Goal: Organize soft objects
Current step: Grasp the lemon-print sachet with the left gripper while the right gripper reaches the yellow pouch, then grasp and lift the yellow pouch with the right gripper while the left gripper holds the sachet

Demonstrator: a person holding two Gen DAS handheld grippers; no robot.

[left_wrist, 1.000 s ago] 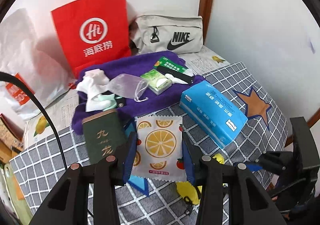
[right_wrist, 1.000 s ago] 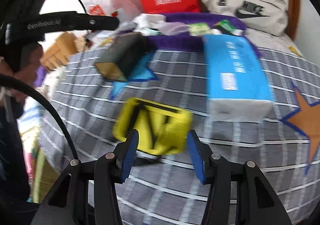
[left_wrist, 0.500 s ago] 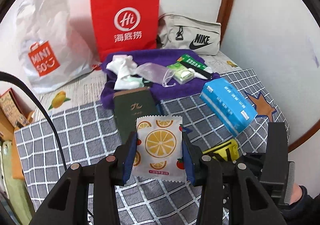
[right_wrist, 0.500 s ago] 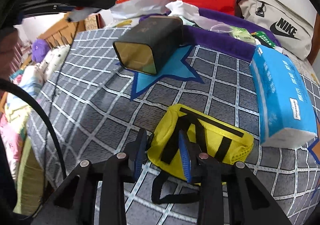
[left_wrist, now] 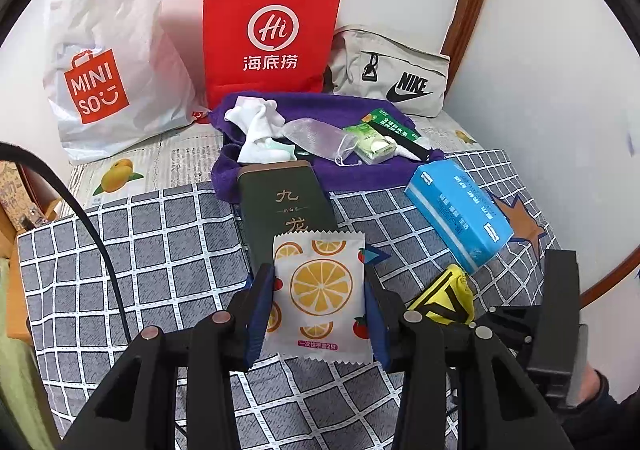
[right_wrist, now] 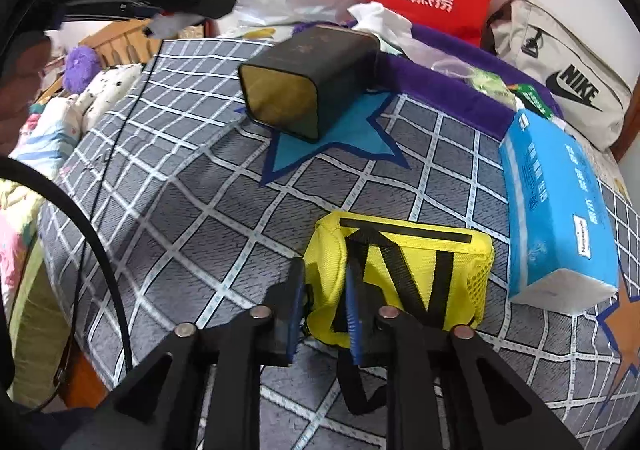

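Yellow pouch [right_wrist: 400,274]: near-left corner between right gripper [right_wrist: 322,314], jaws closing; pinch fabric w/ strap. Left gripper [left_wrist: 318,314] clamped on orange-print sachet [left_wrist: 320,290]; keep level.

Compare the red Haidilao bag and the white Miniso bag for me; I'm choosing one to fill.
The red Haidilao bag is stiff paper, standing upright with white rope handles. The white Miniso bag is crinkled plastic, slumped against the wall, and looks wider. Both sit at the back of the bed, side by side.
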